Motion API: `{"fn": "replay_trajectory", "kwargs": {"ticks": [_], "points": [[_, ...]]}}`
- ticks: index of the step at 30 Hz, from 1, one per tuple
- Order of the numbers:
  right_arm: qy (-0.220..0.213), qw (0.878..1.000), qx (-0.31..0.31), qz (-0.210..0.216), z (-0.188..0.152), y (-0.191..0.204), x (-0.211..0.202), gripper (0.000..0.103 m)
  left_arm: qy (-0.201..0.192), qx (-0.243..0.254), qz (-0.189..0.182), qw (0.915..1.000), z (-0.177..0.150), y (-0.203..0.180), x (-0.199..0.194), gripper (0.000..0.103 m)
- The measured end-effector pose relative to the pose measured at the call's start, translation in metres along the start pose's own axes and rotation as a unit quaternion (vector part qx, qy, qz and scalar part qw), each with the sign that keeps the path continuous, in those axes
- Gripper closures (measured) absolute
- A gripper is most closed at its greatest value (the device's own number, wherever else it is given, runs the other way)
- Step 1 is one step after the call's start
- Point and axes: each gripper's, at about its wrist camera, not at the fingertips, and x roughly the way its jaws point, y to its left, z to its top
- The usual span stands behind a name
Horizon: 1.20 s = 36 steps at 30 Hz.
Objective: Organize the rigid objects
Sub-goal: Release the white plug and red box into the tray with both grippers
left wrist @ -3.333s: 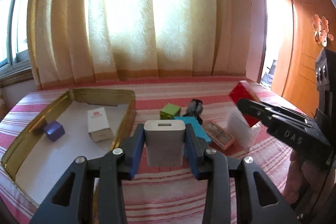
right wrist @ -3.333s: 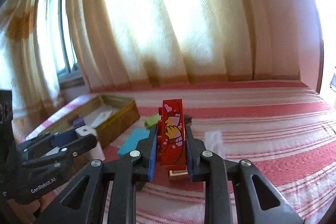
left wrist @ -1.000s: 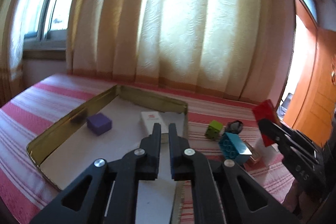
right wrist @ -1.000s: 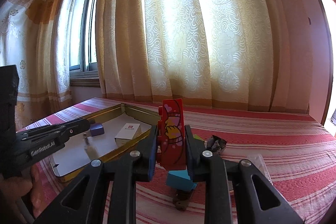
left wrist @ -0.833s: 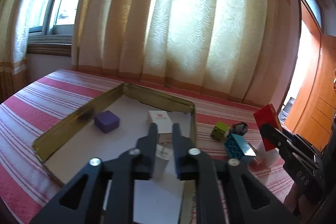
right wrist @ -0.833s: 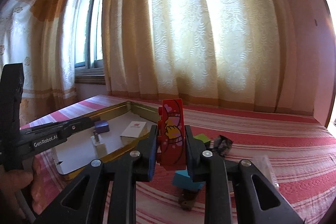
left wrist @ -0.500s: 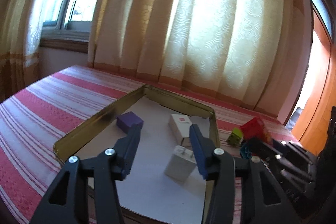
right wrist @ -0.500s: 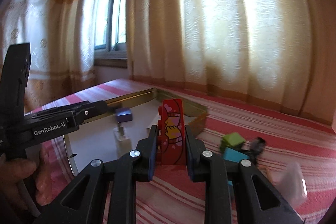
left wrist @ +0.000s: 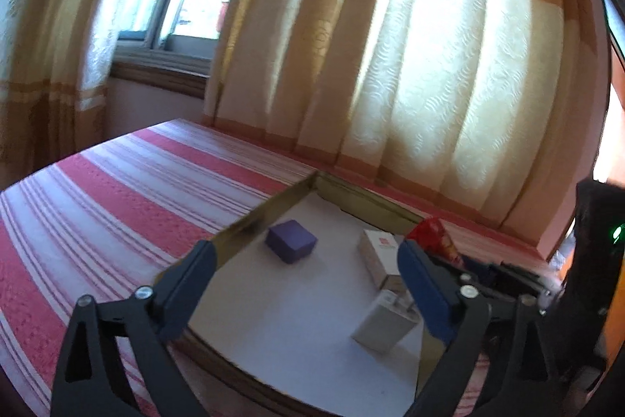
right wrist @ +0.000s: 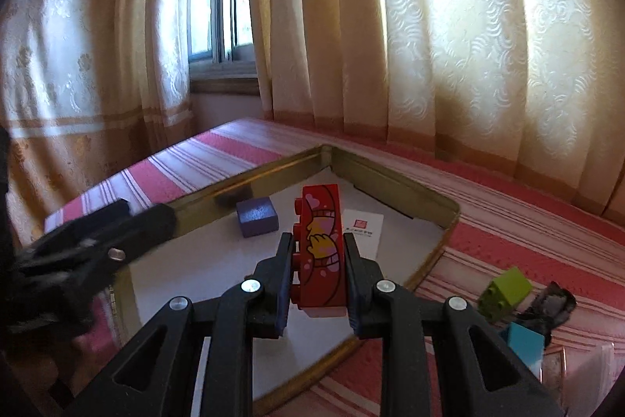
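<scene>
Left tool [left wrist: 306,274] spread wide, empty, hovering over gold tray [left wrist: 250,221]. White charger [left wrist: 384,321] lies inside tray near its right rim, beside white box [left wrist: 381,258] and purple cube [left wrist: 291,241]. Right tool [right wrist: 318,272] clenched on upright red brick [right wrist: 322,249], above tray. Green block [right wrist: 504,292], teal block [right wrist: 525,340] on striped bed [right wrist: 547,260], right of tray. Curtains [right wrist: 429,26] behind.

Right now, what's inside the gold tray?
The gold tray holds a purple block, a white box with a red logo and a white charger. The right gripper and its red brick hide part of the floor.
</scene>
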Motion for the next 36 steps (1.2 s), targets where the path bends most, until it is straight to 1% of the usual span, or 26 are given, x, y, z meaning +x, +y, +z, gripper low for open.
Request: {"fn": "replay_trajectory", "kwargs": {"ticks": [2,4,8,11,14,16,17,18,19,21,23,25,27,32,36], "points": [[0.01,1.0,-0.012,-0.004,0.0,0.008,0.009,0.078,-0.002,-0.02,-0.002,0.9998,0.0,0.009,-0.001,0.004],[0.021,0.999,-0.025,-0.007,0.002,0.016,0.017,0.078,0.0,-0.03,-0.003,0.9995,0.0,0.013,0.0,0.004],[0.026,0.999,-0.045,0.001,0.008,0.031,0.027,0.078,-0.001,-0.04,-0.003,0.9992,0.0,0.017,0.001,0.004],[0.03,0.998,-0.057,-0.002,0.011,0.04,0.034,0.078,0.002,-0.044,0.0,0.999,-0.001,0.018,0.002,0.004],[0.042,0.998,-0.041,0.015,0.012,0.041,0.041,0.078,-0.005,-0.048,0.004,0.9988,-0.001,0.02,-0.001,0.004],[0.048,0.997,-0.043,0.041,0.013,0.045,0.045,0.078,-0.008,-0.051,0.001,0.9986,-0.001,0.021,-0.002,0.004],[0.047,0.997,-0.05,0.042,0.013,0.049,0.044,0.078,-0.008,-0.056,0.004,0.9984,-0.001,0.022,-0.002,0.002],[0.041,0.997,-0.056,0.034,0.014,0.052,0.042,0.078,-0.007,-0.062,0.003,0.998,-0.001,0.025,-0.002,0.001],[0.039,0.997,-0.059,0.029,0.015,0.054,0.042,0.076,-0.007,-0.065,0.002,0.9979,-0.001,0.026,-0.002,0.001],[0.037,0.997,-0.066,0.021,0.016,0.055,0.04,0.063,-0.006,-0.064,0.003,0.9979,-0.001,0.025,-0.001,0.001],[0.027,0.997,-0.068,0.004,0.017,0.055,0.037,0.036,-0.005,-0.06,0.007,0.9982,-0.001,0.023,-0.001,0.001],[0.009,0.998,-0.061,-0.009,0.019,0.05,0.029,0.027,-0.002,-0.059,0.008,0.9982,0.0,0.023,0.0,0.001],[-0.001,0.998,-0.053,-0.013,0.02,0.044,0.024,0.027,0.001,-0.063,0.005,0.998,0.0,0.025,0.001,0.0],[-0.013,0.999,-0.026,-0.022,0.014,0.024,0.007,0.026,0.004,-0.07,0.012,0.9975,-0.001,0.028,0.003,0.0],[-0.017,0.999,0.003,-0.034,0.006,0.005,-0.003,0.026,0.011,-0.055,0.021,0.9982,0.0,0.022,0.005,0.0]]}}
